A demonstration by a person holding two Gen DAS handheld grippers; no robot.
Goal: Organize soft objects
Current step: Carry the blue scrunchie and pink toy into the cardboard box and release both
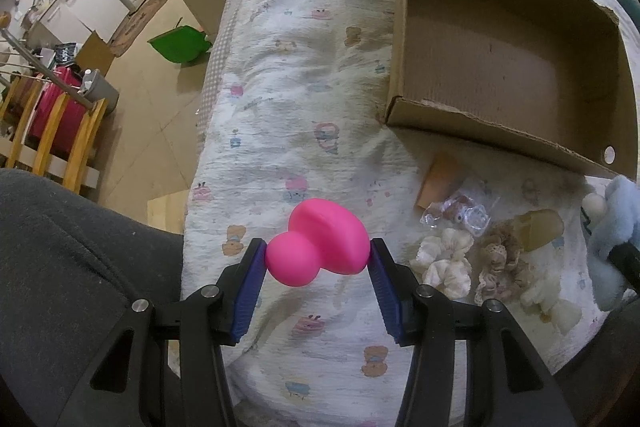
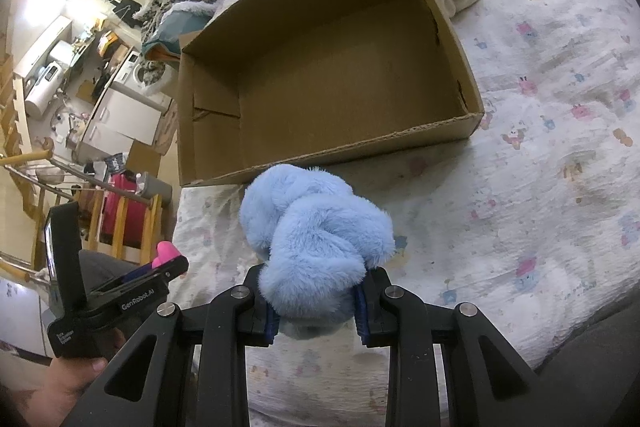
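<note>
The left gripper (image 1: 318,253) clasped a pink toy (image 1: 316,243) above the bed sheet (image 1: 280,99), on the near side of the cardboard box (image 1: 508,131). The right gripper (image 2: 316,301) clenched a blue plush toy (image 2: 316,231) just before the box's near wall, over the sheet

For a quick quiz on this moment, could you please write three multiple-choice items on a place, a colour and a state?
1. Where does the cardboard box stand?
A. on the bed cover
B. on the floor
C. on a shelf

2. What colour is the squishy toy in the left tool?
A. green
B. pink
C. yellow

3. What is the state of the right tool?
A. open, holding nothing
B. shut on a scrunchie
C. shut on the blue plush toy

Answers: 1 A, the printed bed cover lies under it; 2 B, bright pink between the pads; 3 C, the pads press its fur.
</note>
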